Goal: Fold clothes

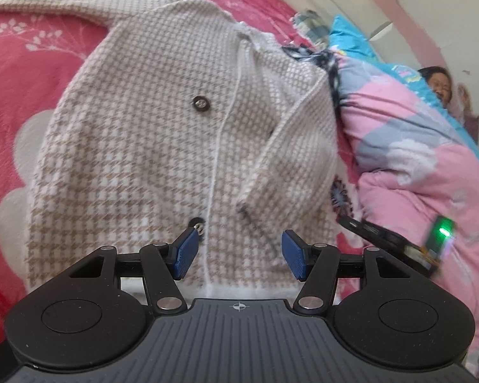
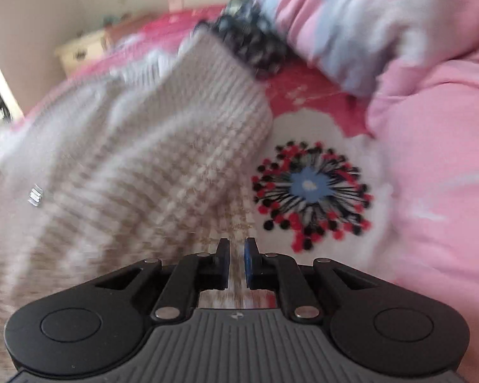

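- While the cardigan [image 1: 182, 146] lay flat on the bed [image 1: 22, 73], left gripper [image 1: 236, 257] jaws hung spread above its hem.
- Right gripper [image 2: 237, 263] jaws were pinching the cardigan's edge.

A cardigan [image 1: 163, 134] in beige-and-white houndstooth with dark buttons [image 1: 200, 103] fills the centre of the left wrist view. Under it, at the left, a red bedsheet [image 1: 22, 73] carries white flowers. At the right edge lies a quilt [image 1: 431, 166] patched in pink, grey and turquoise. The pads [image 1: 185, 252] are blue.
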A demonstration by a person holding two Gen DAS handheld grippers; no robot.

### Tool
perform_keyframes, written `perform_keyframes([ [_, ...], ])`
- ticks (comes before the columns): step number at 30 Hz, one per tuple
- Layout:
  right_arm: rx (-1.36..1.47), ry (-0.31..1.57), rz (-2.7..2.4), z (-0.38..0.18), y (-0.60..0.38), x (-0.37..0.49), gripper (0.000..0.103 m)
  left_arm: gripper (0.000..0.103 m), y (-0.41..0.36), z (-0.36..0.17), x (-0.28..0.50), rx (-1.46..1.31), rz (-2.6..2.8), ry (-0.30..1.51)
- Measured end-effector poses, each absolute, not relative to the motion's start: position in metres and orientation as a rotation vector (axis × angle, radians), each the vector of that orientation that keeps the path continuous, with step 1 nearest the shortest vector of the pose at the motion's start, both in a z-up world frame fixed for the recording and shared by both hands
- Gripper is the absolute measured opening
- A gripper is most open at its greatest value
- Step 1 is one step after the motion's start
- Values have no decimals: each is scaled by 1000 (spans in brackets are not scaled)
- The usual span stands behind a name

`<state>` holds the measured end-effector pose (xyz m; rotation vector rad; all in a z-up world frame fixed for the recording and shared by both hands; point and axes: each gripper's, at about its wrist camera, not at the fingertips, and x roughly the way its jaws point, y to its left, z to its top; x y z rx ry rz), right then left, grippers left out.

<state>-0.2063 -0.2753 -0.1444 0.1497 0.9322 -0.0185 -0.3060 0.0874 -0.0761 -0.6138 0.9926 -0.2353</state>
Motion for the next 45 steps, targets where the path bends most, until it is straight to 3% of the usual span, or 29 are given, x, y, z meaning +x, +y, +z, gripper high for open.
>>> perform_keyframes([
  [3, 185, 929, -87, -150, -280, -194, 6, 58, 94, -84, -306, -625, -242, 994],
  [4, 210, 919, -127, -144, -283, -194, 12, 58, 98, -88, -306, -630, -239, 1000],
  [7, 235, 859, -107, -129, -286, -204, 13, 58, 114, -97, -305, -649, -226, 1006],
  [12, 198, 967, -163, -151, -287, -206, 18, 58, 132, -111, -293, -718, -251, 984],
  [18, 234, 835, -226, -100, -286, -232, 23, 58, 132, -120, -286, -743, -278, 947],
  [22, 206, 699, -124, -32, -280, -262, 25, 58, 127, -125, -285, -744, -287, 964],
  [23, 211, 668, -91, -13, -282, -269, 29, 58, 125, -123, -285, -742, -290, 959],
  [25, 248, 641, 0, 15, -288, -278, 58, 58, 122, -120, -284, -741, -298, 941],
  [26, 299, 671, 72, 18, -292, -279, 63, 58, 119, -117, -283, -744, -300, 924],
  [27, 359, 721, 147, 16, -294, -277, 68, 58, 117, -115, -281, -747, -301, 909],
  [34, 814, 1106, 217, -99, -294, -248, 64, 61, 75, -106, -254, -683, -354, 819],
  [38, 998, 1159, 202, -152, -295, -237, 61, 44, 49, -112, -242, -573, -401, 823],
  [45, 1017, 1183, 187, -187, -286, -218, 60, 47, 16, -127, -209, -369, -455, 865],
])
